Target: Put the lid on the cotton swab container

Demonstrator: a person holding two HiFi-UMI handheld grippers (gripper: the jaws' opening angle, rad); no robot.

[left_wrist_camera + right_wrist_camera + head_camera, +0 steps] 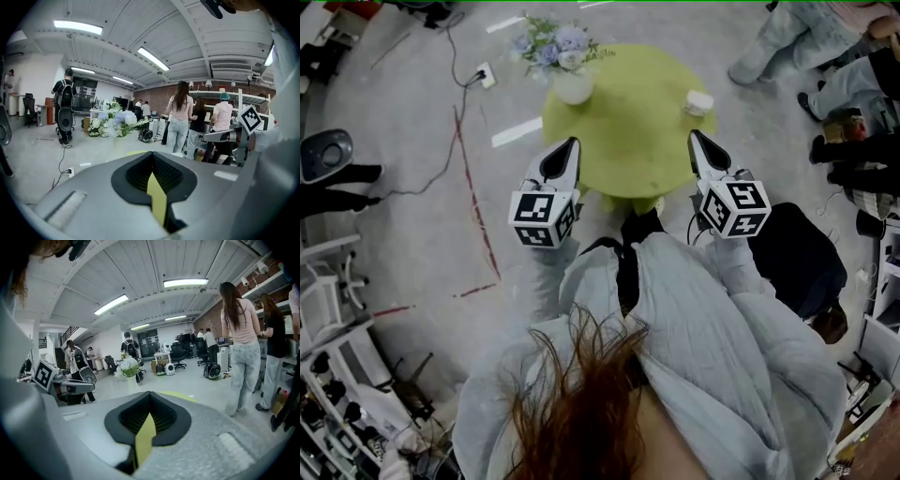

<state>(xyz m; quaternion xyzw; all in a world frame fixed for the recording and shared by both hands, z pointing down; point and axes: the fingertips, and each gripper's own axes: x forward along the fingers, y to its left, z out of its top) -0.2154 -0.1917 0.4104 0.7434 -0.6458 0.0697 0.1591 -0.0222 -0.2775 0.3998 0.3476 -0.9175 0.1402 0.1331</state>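
Here, left gripper (571, 144) jaws closed, right gripper (695, 137) likewise, by green table (628, 131).

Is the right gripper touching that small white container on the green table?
Apart. In the head view, a strip of bare green table shows between the right gripper and the white container.

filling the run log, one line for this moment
left gripper shut, empty | right gripper shut, empty | both near green table | white container on table's far right, untouched
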